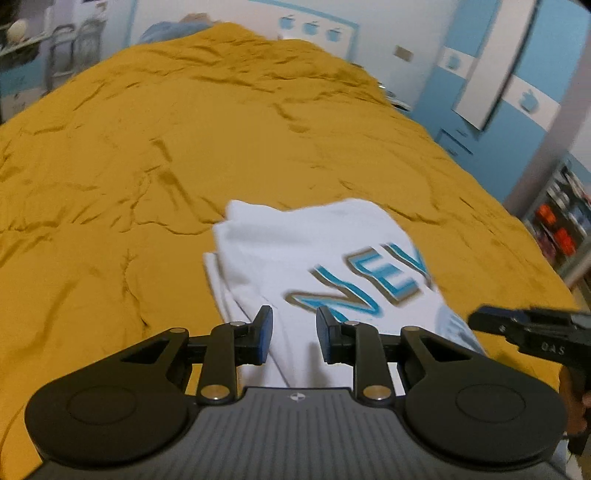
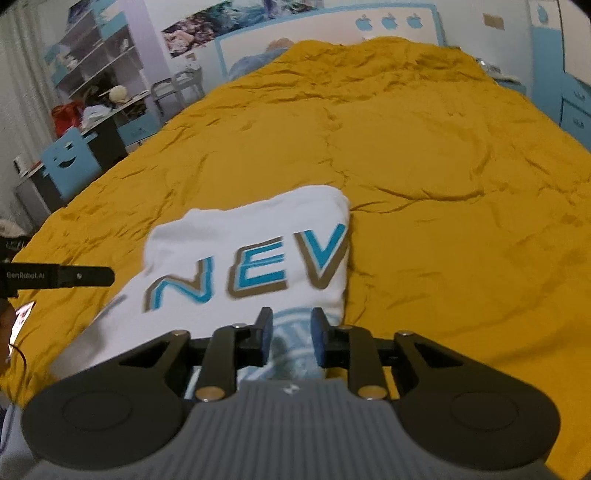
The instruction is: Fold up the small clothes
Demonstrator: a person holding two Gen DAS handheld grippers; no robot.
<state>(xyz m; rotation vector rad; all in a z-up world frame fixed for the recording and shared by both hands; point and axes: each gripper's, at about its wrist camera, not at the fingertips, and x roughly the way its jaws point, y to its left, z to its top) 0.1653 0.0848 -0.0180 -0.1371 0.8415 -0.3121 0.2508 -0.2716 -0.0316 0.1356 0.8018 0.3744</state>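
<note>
Home bedroom, looks like a kid's: big bed [image 2: 424, 155] under a mustard cover, blue-white headboard [image 2: 325, 33] with apple cutouts, cluttered desk [image 2: 110, 110], wall shelves [image 2: 99, 48], smiley-face blue chair [image 2: 68, 166].

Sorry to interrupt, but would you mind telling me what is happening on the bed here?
A person holding a two-finger gripper in each hand is folding a small white T-shirt with blue lettering on a mustard-yellow bedspread. The shirt already lies partly folded into a compact shape. The left gripper and the right gripper both sit over its near edge, jaws apart with cloth showing in the gaps, and neither visibly pinches the fabric.
</note>
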